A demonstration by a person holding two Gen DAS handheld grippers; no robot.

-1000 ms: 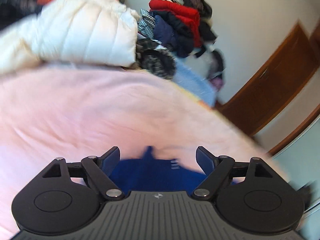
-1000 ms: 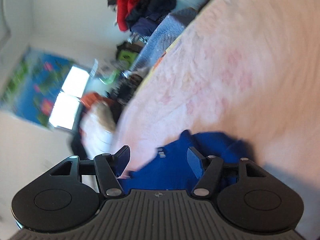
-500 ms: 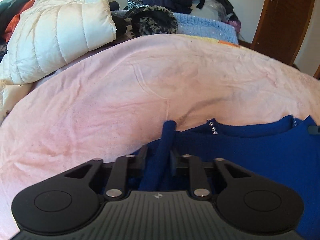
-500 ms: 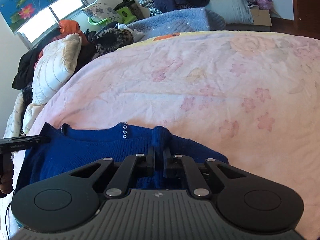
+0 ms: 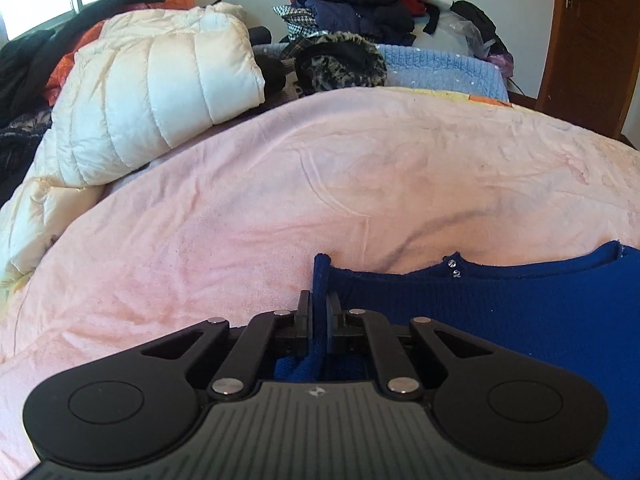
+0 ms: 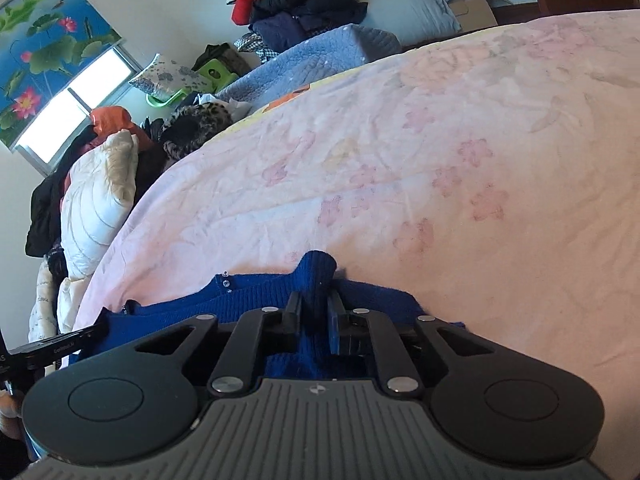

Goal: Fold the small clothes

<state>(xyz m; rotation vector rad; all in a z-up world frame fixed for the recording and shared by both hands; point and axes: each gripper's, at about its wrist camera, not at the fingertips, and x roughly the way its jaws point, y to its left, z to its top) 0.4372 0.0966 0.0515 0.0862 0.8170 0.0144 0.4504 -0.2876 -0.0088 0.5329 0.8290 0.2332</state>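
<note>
A small blue knit sweater [image 5: 500, 304] lies on the pink bedspread [image 5: 320, 184], its neckline with small beads facing away. My left gripper [image 5: 319, 308] is shut on a pinched fold at the sweater's left shoulder edge. In the right wrist view the same sweater [image 6: 248, 300] spreads to the left, and my right gripper [image 6: 314, 308] is shut on a fold at its right shoulder edge. The left gripper's body [image 6: 56, 350] shows at the far left of that view. The sweater's lower part is hidden under the grippers.
A white puffer jacket [image 5: 152, 104] lies at the bed's left side. A pile of dark and red clothes [image 5: 360, 4] and a light blue blanket [image 5: 440, 68] sit beyond the bed. A wooden door [image 5: 592, 40] stands at the right. The pink bedspread [image 6: 440, 160] stretches ahead.
One second ago both grippers were open over the sweater with the views swinging. They have since closed on the sweater's two shoulder edges and now hold steady, slightly pulled back.
</note>
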